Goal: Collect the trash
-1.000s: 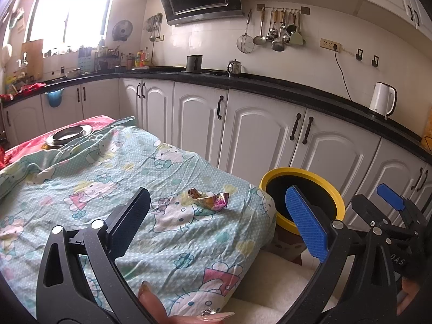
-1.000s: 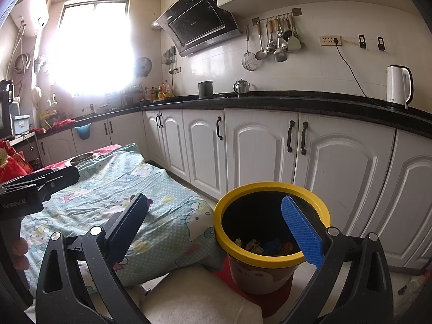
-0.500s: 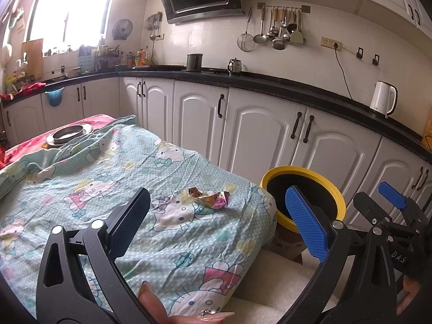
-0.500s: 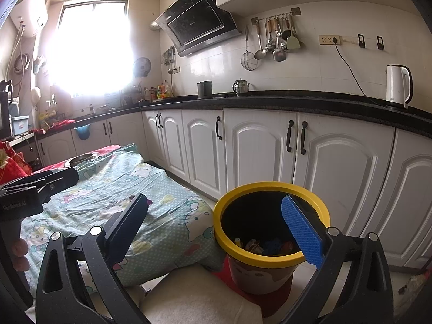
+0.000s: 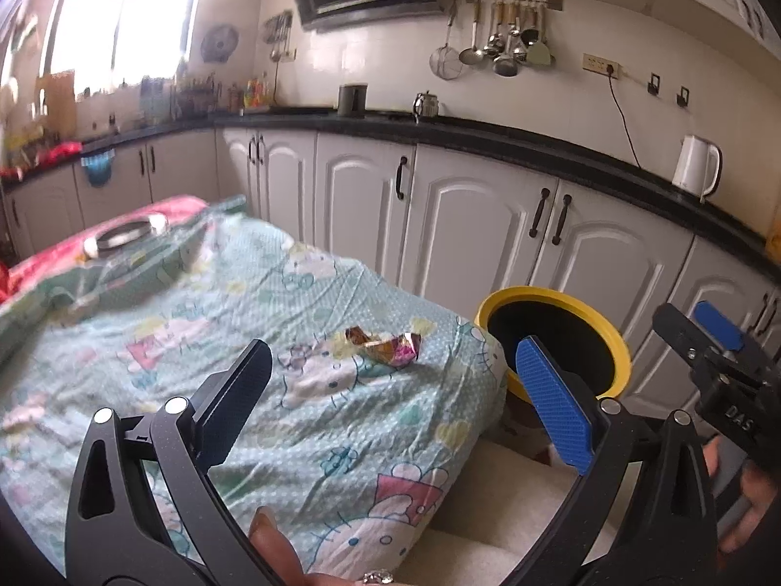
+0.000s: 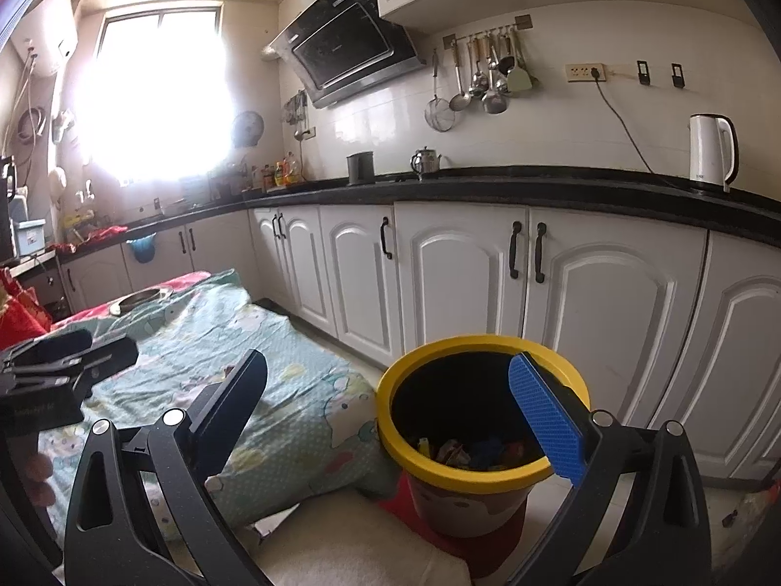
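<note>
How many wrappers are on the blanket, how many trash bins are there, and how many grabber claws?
Crumpled wrapper on the blanket: 1
Yellow-rimmed trash bin: 1
Grabbers: 2, the left gripper and the right gripper, both open and empty
Total: 4

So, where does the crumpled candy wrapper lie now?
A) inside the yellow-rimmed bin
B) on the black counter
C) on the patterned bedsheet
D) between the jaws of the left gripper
C: the candy wrapper rests on the bedsheet, ahead of the open left gripper.
</note>
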A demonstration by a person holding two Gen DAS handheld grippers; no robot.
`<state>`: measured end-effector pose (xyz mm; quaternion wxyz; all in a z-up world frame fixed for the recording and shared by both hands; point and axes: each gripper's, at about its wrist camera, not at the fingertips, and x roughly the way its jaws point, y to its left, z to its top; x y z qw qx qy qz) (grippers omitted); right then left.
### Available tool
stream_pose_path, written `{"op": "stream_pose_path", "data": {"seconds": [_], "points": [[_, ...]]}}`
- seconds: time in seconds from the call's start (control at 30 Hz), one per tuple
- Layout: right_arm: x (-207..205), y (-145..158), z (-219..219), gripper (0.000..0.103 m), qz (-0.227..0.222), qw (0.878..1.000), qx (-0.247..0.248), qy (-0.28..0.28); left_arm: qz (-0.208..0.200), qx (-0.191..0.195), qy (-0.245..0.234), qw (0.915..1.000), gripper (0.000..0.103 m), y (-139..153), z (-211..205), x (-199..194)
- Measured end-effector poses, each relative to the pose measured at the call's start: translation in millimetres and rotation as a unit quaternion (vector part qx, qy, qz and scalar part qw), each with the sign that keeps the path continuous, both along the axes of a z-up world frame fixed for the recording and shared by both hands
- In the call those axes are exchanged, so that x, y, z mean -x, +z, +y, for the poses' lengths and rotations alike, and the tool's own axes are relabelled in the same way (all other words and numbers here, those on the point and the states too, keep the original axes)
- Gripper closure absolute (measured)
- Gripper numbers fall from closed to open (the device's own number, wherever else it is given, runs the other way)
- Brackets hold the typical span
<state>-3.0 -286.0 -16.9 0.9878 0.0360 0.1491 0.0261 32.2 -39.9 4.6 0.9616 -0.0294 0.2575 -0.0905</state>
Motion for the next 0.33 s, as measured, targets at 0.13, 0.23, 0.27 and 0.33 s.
{"op": "stream_pose_path", "data": {"seconds": [0.13,0.23,0.27,0.33], "points": [[-13.4,8.4,13.4,0.006,0.009,1.000,-0.004,0.019,0.050,0.027,0.051,0.9971,0.011,-0.8,56.3,-4.8],[-33.4,20.6,59.7,0.006,0.015,0.996,-0.005,0.083,0.070,0.015,0.155,0.9853,0.011,-7.0,132.8,4.5],[-38.9,23.8,78.2,0.006,0.021,0.994,-0.008,0.106,0.076,0.008,0.197,0.9774,0.011,-10.2,160.9,10.0],[-60.3,27.2,144.9,0.006,0.061,0.982,-0.019,0.176,0.097,0.004,0.302,0.9482,0.011,-18.7,232.0,28.9]]}}
